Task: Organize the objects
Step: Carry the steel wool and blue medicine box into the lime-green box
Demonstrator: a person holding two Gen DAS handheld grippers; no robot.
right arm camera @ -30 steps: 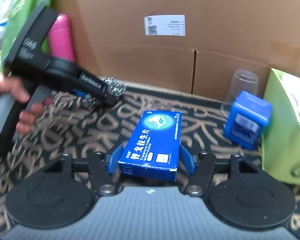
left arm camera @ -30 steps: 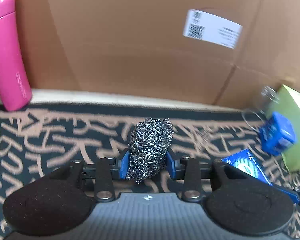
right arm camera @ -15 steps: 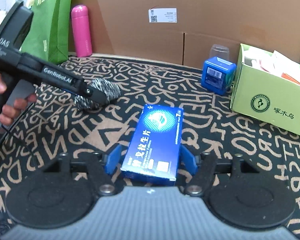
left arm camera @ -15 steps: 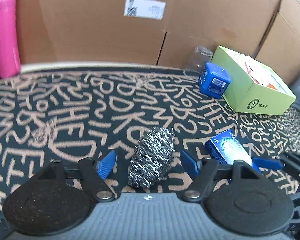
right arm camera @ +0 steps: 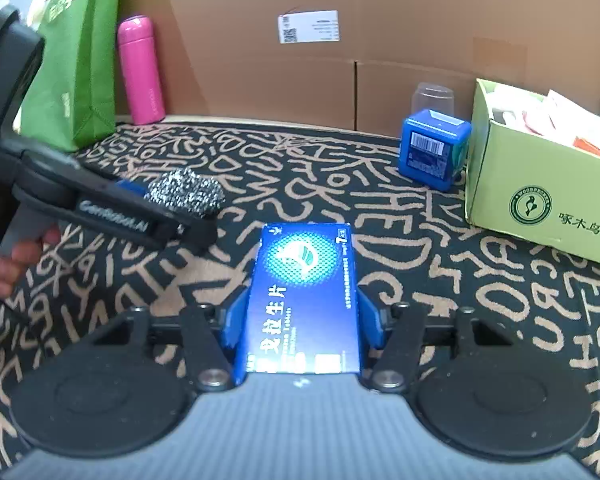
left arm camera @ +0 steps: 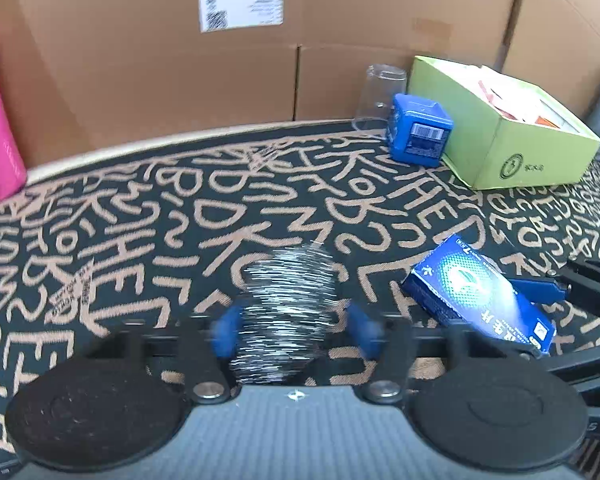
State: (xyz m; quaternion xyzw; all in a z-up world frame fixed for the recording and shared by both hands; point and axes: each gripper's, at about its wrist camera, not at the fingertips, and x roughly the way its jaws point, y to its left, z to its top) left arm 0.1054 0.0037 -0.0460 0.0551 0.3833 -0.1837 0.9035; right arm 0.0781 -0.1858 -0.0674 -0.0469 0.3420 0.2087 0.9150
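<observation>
A brown cardboard wall (right arm camera: 380, 40) with a white shipping label (right arm camera: 308, 26) closes off the back of the scene, and in front of it spreads a black cloth with tan letter-like scribbles (right arm camera: 320, 168), covering the counter. On the right of it stands an open light-green carton (right arm camera: 540, 184) with papers inside; at the far left, in the right wrist view, a green bag (right arm camera: 72, 60) stands against the wall with a pink bottle (right arm camera: 141, 70) just beside it. A small blue box with a barcode (right arm camera: 434, 150) sits just beside the green carton, and a clear plastic cup (right arm camera: 432, 98) stands upside down behind it. The right hand-held gripper (right arm camera: 300, 320) has its blue pads against both long sides of a flat blue medicine box (right arm camera: 306, 296), whose jaws have just been closing onto it; the box lies between the pads, pointing away from the camera, low over the cloth. The left hand-held gripper (left arm camera: 290, 328) has also just been closing, with a steel wool scrubber (left arm camera: 288, 312) between its blurred blue pads; the left pad meets the scrubber, while a sliver of cloth seems to show at the right pad, so a firm grip cannot be told. From the right wrist view the scrubber (right arm camera: 186, 198) sits at the tip of the left tool, to the left of the medicine box and near it, and a person's fingers (right arm camera: 8, 272) wrap the handle.
</observation>
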